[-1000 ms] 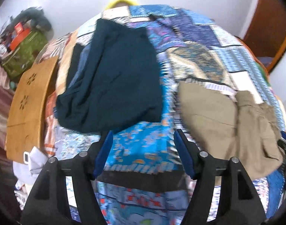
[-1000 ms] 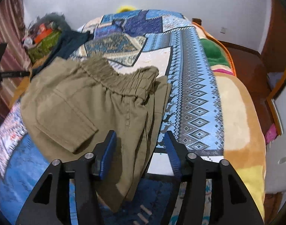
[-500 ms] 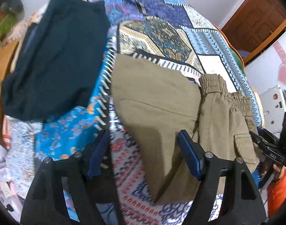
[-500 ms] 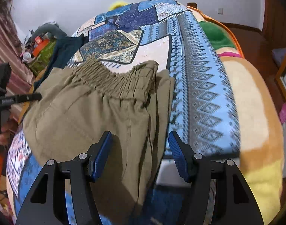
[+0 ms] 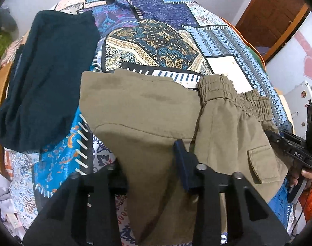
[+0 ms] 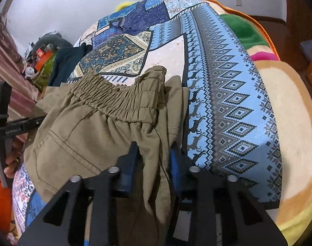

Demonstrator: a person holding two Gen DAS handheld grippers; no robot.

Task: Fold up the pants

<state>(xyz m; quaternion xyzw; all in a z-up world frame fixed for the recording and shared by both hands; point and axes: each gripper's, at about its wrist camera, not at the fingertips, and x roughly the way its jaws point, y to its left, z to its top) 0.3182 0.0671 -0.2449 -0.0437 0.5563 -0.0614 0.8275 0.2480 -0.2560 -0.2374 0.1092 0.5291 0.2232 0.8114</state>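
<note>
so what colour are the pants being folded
Khaki olive-tan pants, plain with no pattern; clearest in the left wrist view.

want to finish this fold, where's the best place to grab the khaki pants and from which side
Grip the khaki pants at the near edge, coming in low from the bed's near side: left gripper on the folded leg end, right gripper below the bunched elastic waistband, where layers overhang.
</note>
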